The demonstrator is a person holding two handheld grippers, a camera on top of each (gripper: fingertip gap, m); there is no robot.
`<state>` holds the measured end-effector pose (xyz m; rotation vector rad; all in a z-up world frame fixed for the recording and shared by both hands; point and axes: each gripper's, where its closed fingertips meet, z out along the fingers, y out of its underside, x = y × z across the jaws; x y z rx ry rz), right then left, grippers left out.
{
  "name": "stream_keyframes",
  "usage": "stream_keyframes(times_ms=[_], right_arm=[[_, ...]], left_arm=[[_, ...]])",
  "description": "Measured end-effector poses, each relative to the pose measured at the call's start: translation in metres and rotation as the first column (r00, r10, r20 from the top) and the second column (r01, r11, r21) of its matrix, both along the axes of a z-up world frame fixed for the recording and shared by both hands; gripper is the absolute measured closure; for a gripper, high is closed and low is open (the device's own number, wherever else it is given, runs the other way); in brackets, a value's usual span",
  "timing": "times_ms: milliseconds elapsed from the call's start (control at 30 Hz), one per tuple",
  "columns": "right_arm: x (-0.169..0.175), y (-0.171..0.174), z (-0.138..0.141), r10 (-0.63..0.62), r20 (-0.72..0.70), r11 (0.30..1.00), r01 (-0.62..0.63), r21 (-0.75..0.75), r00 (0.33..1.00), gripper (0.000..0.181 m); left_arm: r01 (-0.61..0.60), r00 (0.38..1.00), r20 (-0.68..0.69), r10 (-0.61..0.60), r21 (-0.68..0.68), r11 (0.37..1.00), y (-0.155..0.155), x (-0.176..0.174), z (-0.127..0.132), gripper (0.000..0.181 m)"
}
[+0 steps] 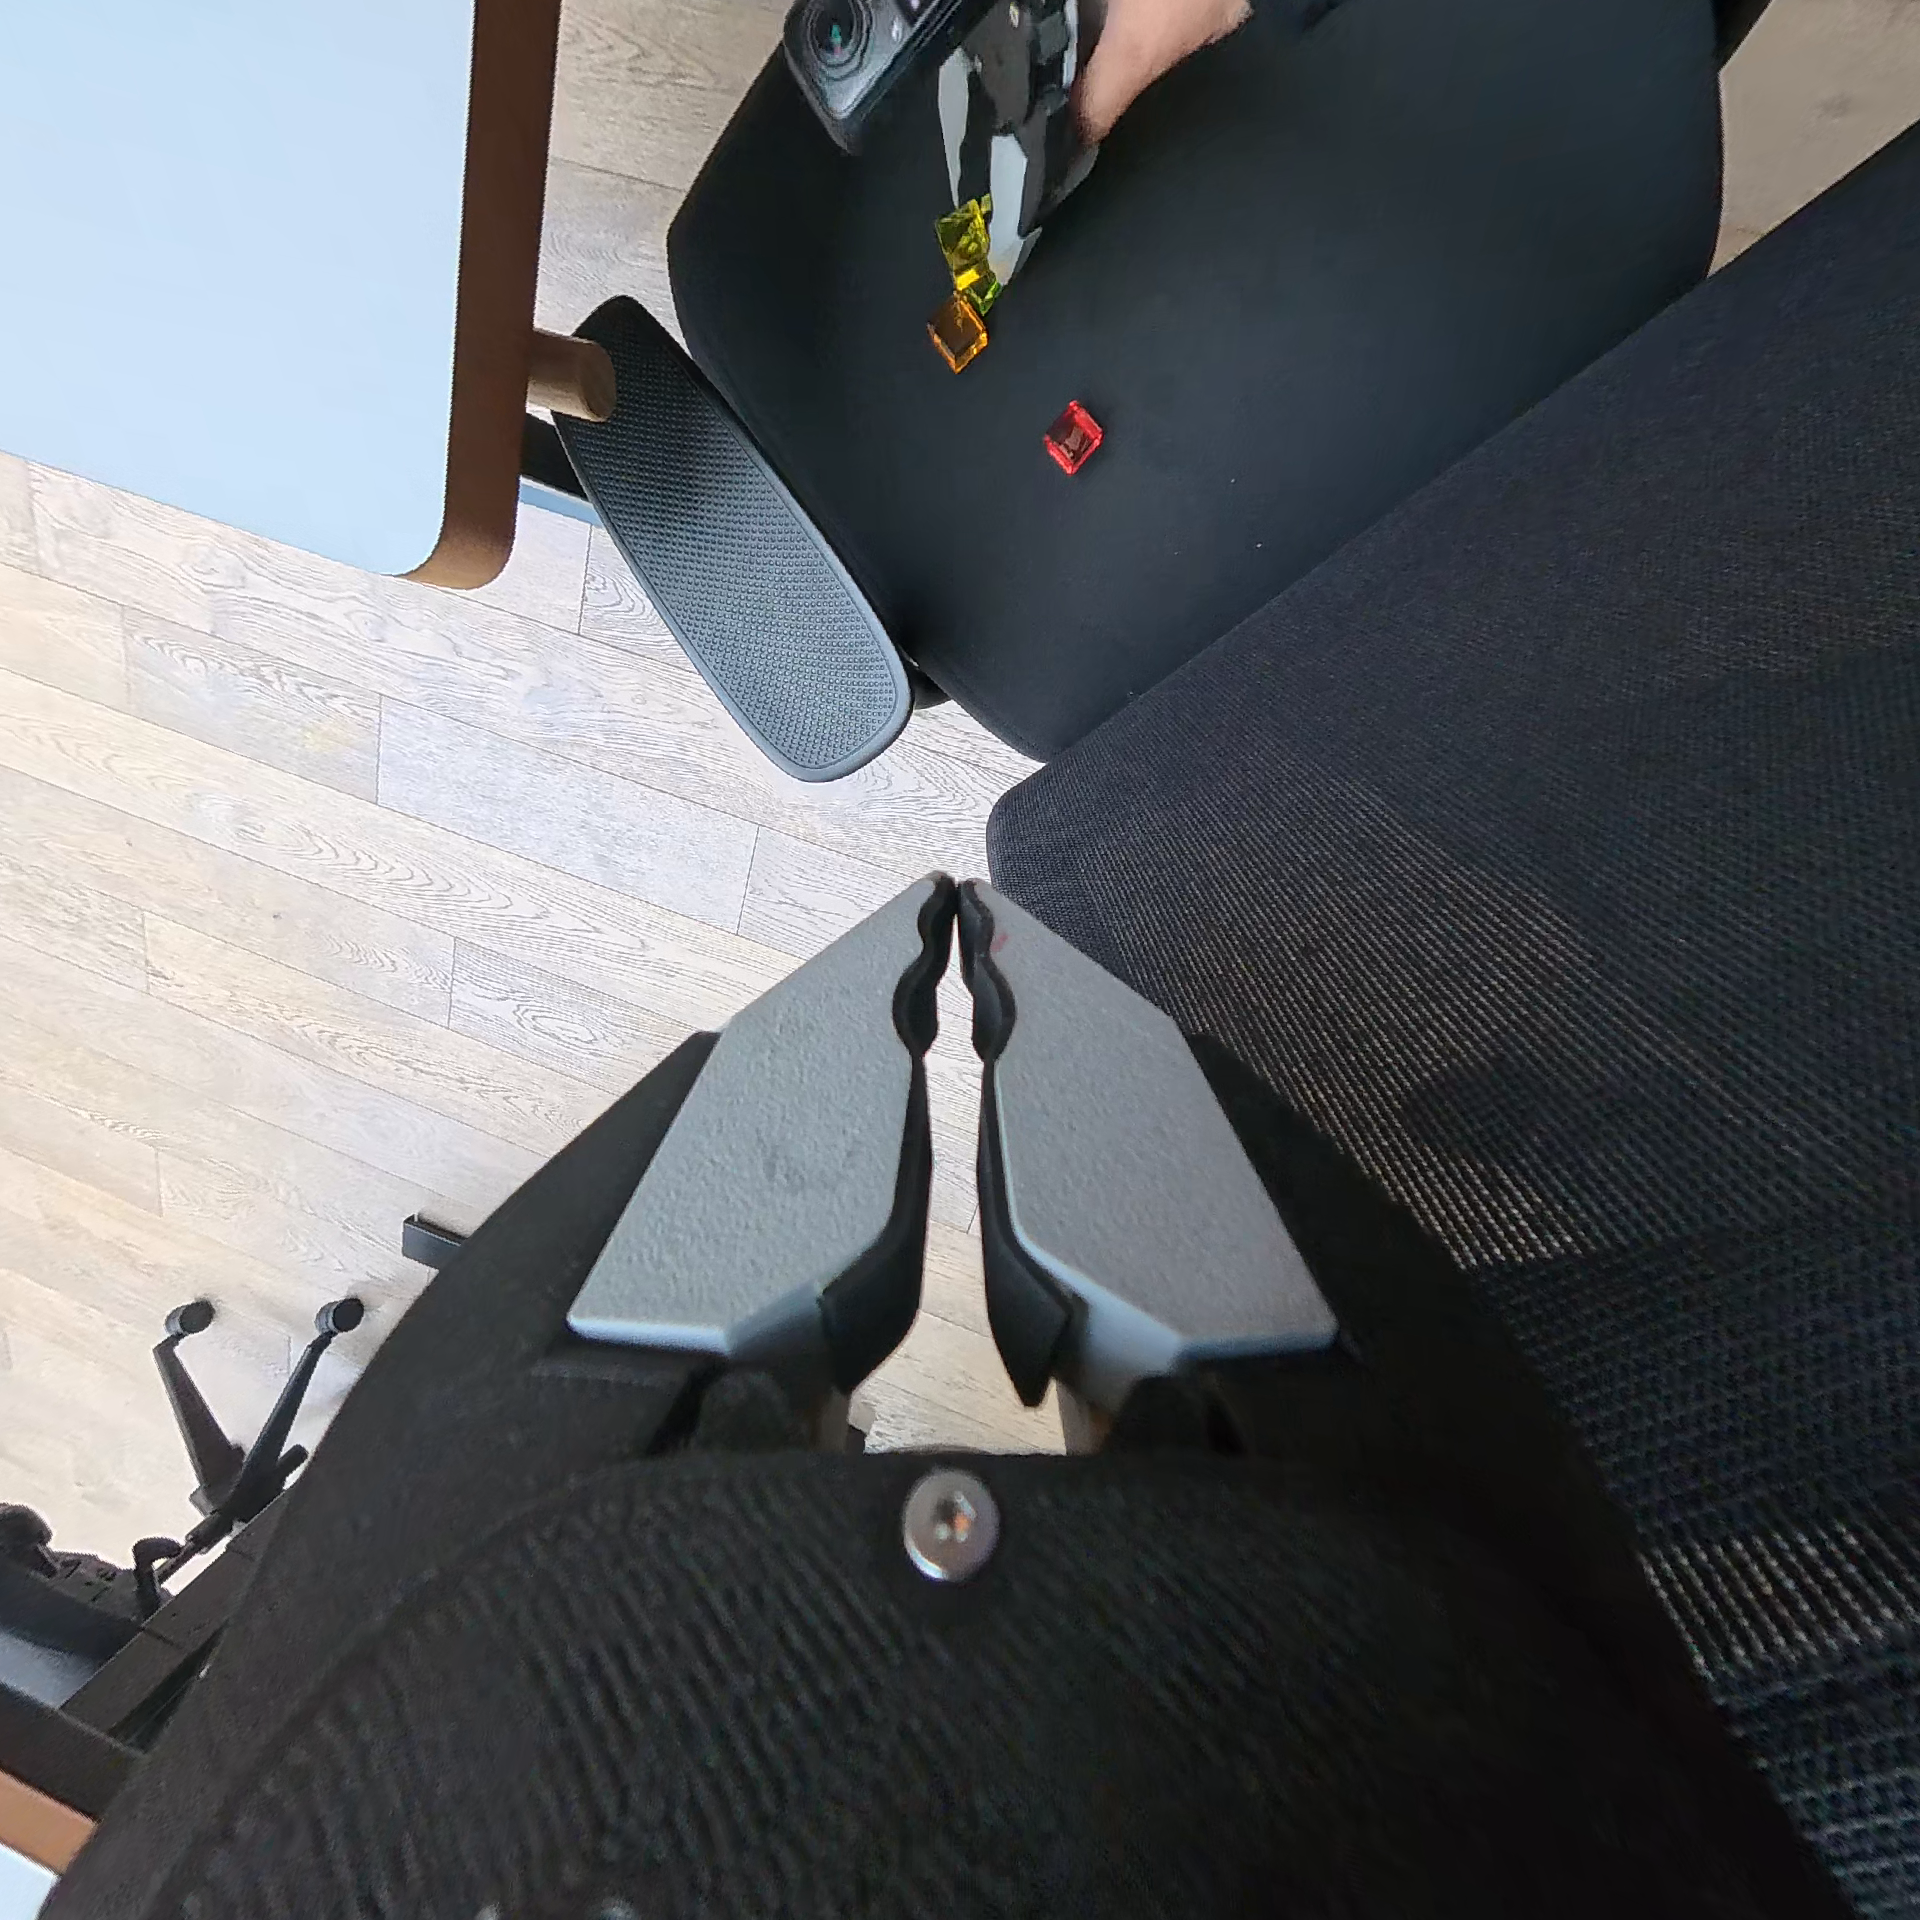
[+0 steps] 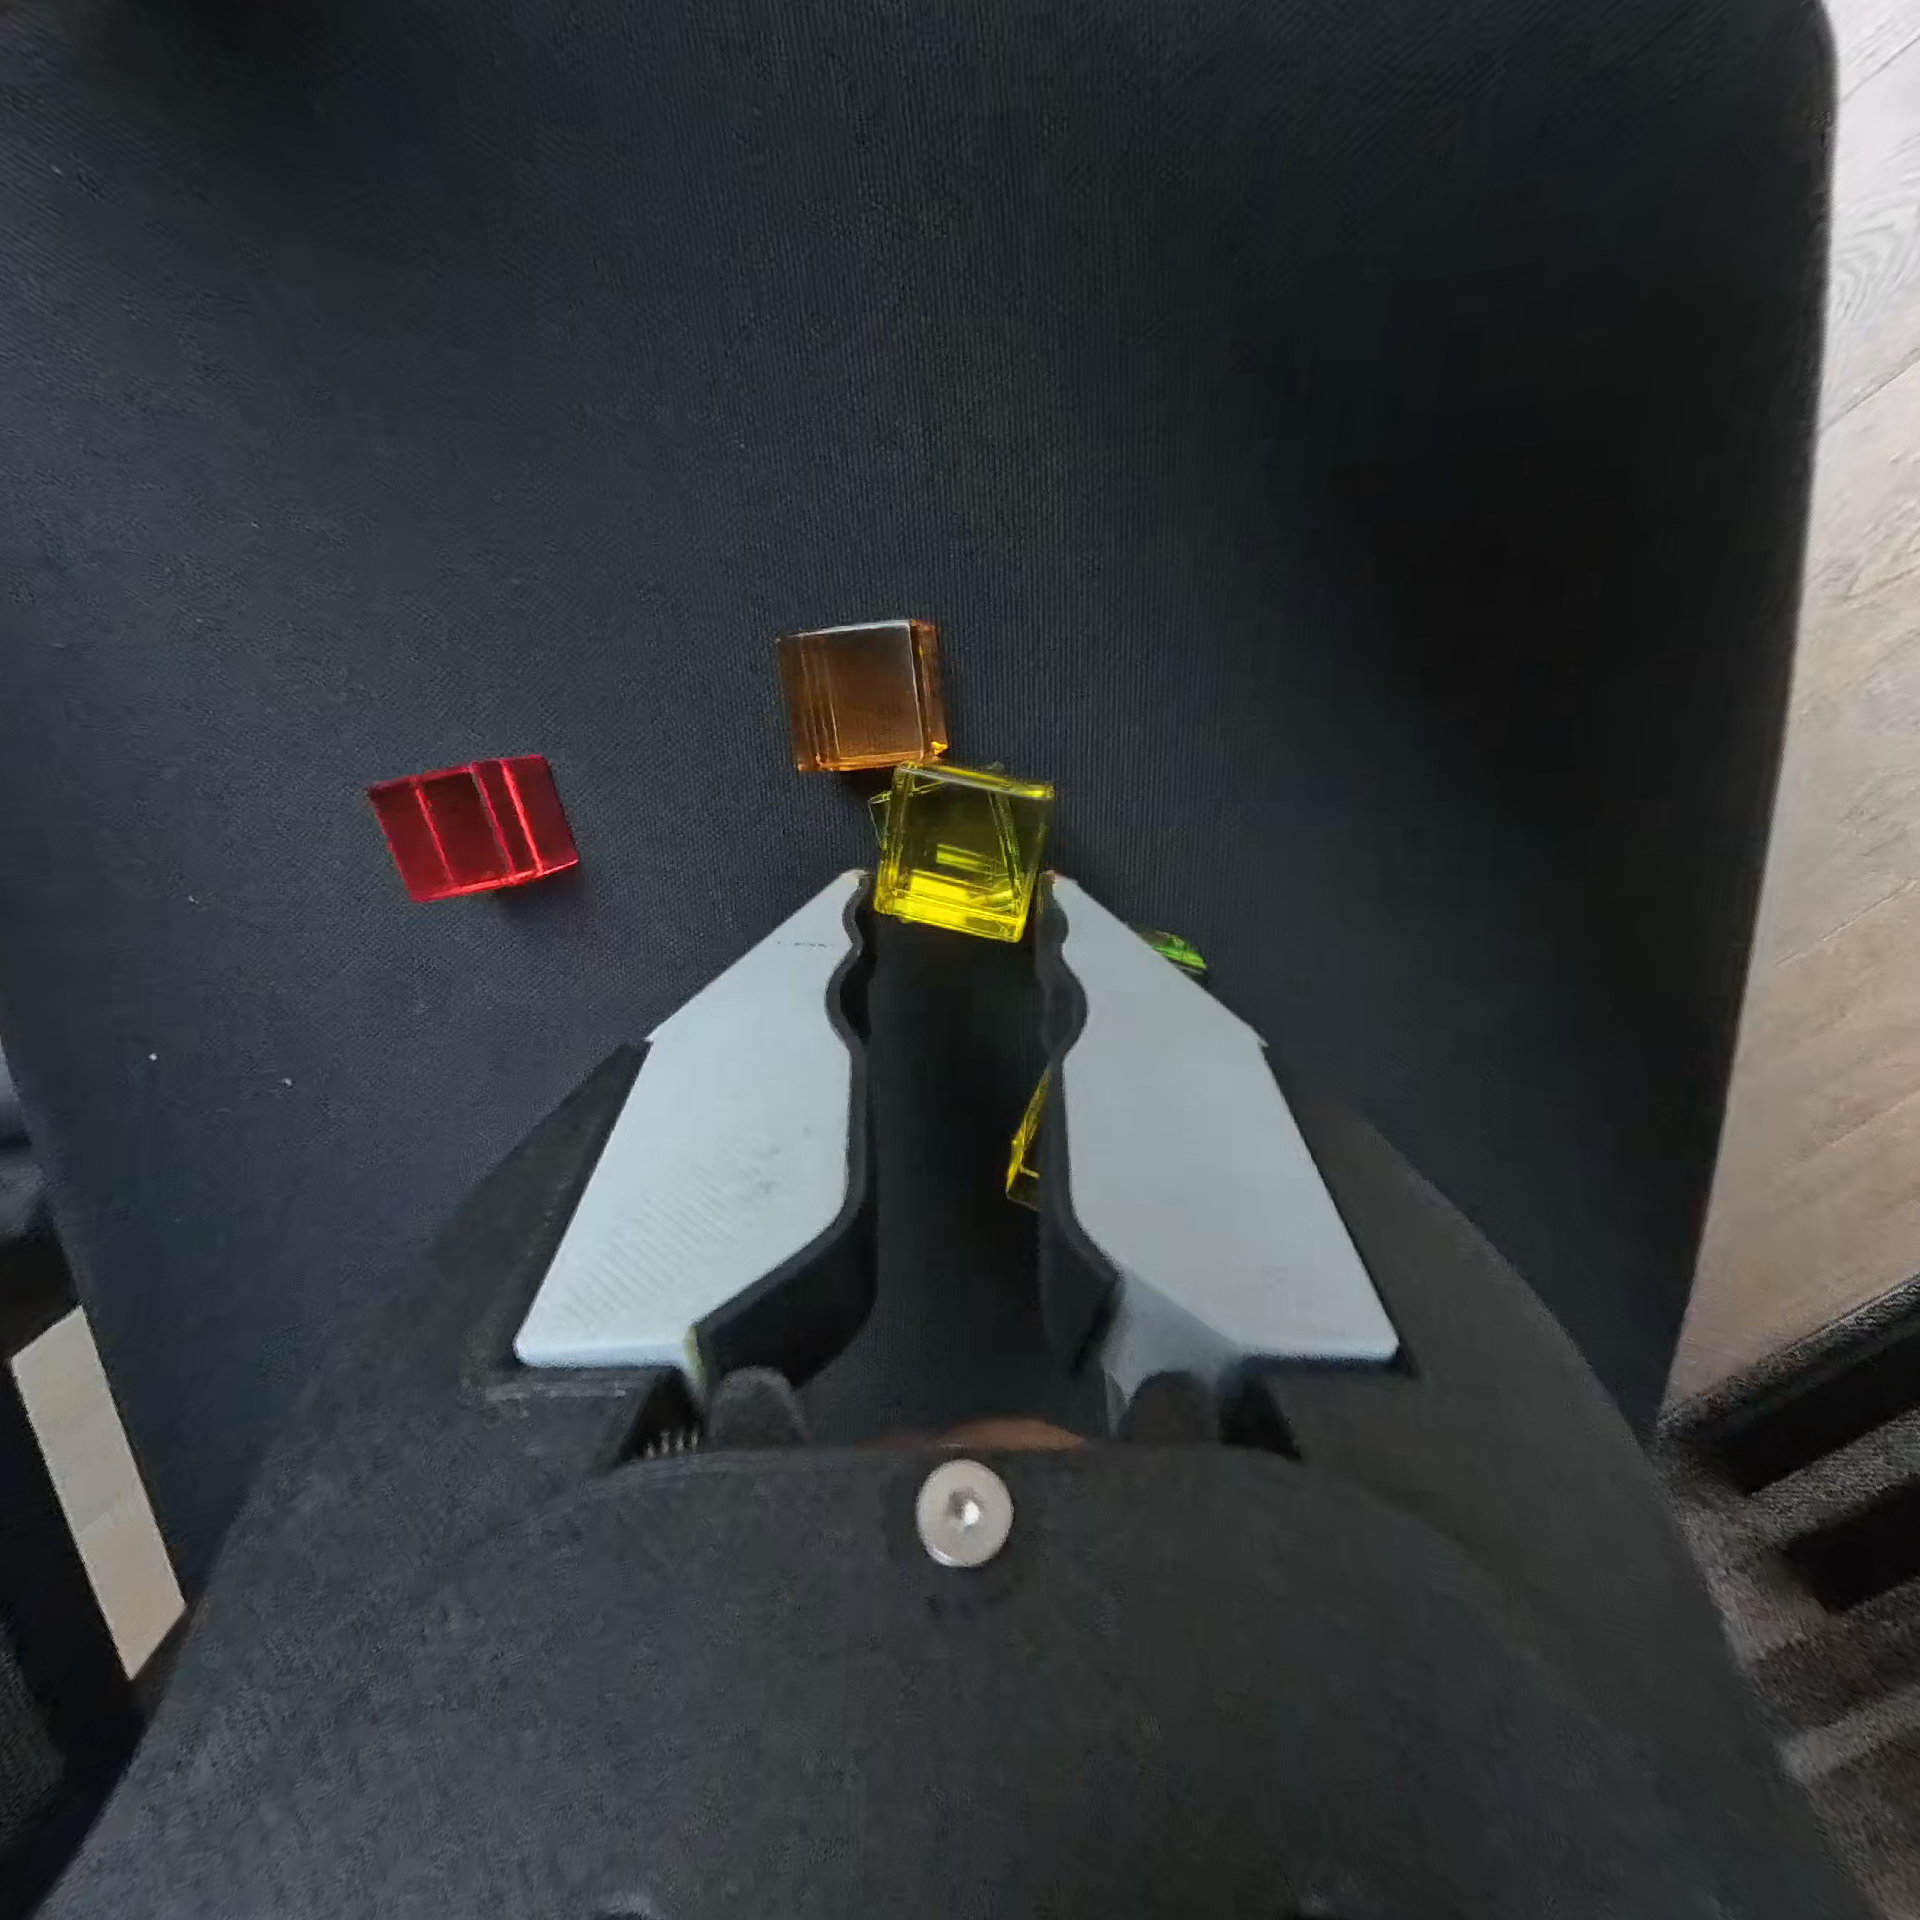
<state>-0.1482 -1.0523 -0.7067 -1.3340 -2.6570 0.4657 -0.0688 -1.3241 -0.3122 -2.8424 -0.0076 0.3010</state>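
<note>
My right gripper (image 2: 954, 891) is shut on a clear yellow cube (image 2: 961, 852), which sits tilted between its fingertips just above a black chair seat (image 2: 1039, 364). A clear orange cube (image 2: 862, 696) lies on the seat just beyond it, almost touching. A clear red cube (image 2: 473, 826) lies apart to the left. A green piece (image 2: 1179, 948) peeks out behind the right finger. My left gripper (image 1: 956, 896) is shut and empty, over the floor beside a mesh chair back. The left wrist view also shows the yellow (image 1: 961, 241), orange (image 1: 958, 330) and red (image 1: 1073, 438) cubes, and the right gripper (image 1: 1000, 223) held by a hand.
A pale blue table with a wooden edge (image 1: 488, 312) stands at the upper left. A dotted black armrest (image 1: 727, 540) juts from the seat. The mesh chair back (image 1: 1558, 831) fills the right. A wood floor (image 1: 312, 883) lies below, with a black stand (image 1: 239, 1434) at the lower left. The gap from one gripper's tips to the other's is roughly 50 centimetres.
</note>
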Motion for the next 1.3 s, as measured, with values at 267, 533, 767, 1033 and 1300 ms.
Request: stream_keyframes(times_ms=[267, 533, 767, 1033, 1300], right_arm=[[0.0, 0.0, 0.002, 0.026, -0.001, 1.0, -0.026, 0.004, 1.0, 0.155], [0.016, 0.023, 0.014, -0.021, -0.031, 1.0, 0.021, -0.001, 0.999, 0.14], [0.034, 0.058, 0.011, -0.118, -0.019, 0.992, 0.119, 0.032, 0.993, 0.135], [0.036, 0.064, -0.016, -0.165, 0.07, 0.985, 0.16, 0.069, 0.984, 0.156], [0.041, 0.053, 0.021, -0.209, -0.017, 0.978, 0.208, -0.028, 0.978, 0.157]], left_arm=[[-0.001, 1.0, 0.006, 0.001, -0.004, 1.0, -0.001, 0.001, -0.001, 0.181], [0.0, 1.0, 0.005, 0.0, -0.005, 1.0, 0.0, 0.0, -0.001, 0.181], [0.002, 1.0, 0.009, -0.002, -0.006, 1.0, 0.0, 0.001, -0.001, 0.181], [0.005, 1.0, 0.013, -0.005, -0.025, 1.0, -0.002, 0.002, -0.003, 0.181], [-0.002, 1.0, 0.012, 0.003, -0.016, 1.0, -0.001, 0.001, -0.002, 0.181]])
